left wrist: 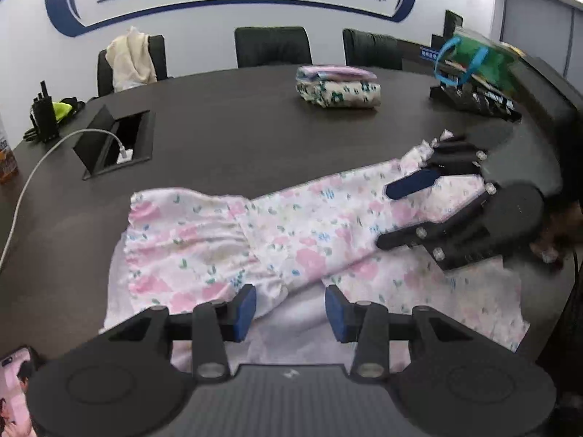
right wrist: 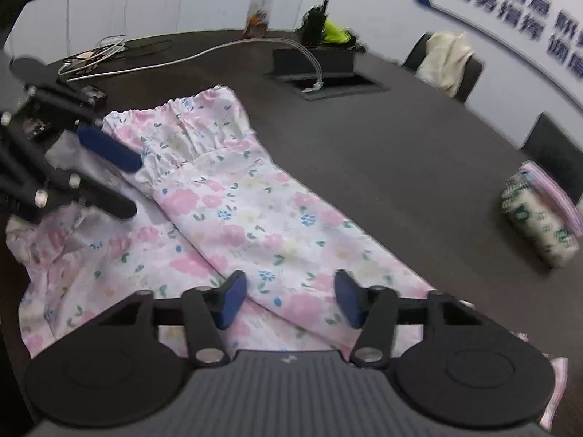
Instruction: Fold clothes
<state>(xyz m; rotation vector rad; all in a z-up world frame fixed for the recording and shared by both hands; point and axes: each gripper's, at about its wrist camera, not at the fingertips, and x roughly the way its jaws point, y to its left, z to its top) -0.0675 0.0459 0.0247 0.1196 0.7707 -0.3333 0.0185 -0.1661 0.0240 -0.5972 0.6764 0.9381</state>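
Observation:
A pink floral garment [left wrist: 277, 233] lies on the dark table [left wrist: 237, 134], with one long part folded across the rest; it also shows in the right wrist view [right wrist: 233, 215]. My left gripper [left wrist: 290, 313] is open and empty, just above the garment's near edge. My right gripper [right wrist: 289, 298] is open and empty over the folded strip's end. In the left wrist view the right gripper [left wrist: 386, 215] hovers over the garment's right end. In the right wrist view the left gripper [right wrist: 127, 185] hovers at the gathered end.
A stack of folded clothes [left wrist: 337, 87] sits at the far side, also in the right wrist view [right wrist: 543, 218]. An open cable box [left wrist: 116, 142] with a white cable, a bag [left wrist: 481, 65], a bottle [right wrist: 260, 3], a phone [left wrist: 16, 389] and chairs [left wrist: 273, 45] surround the table.

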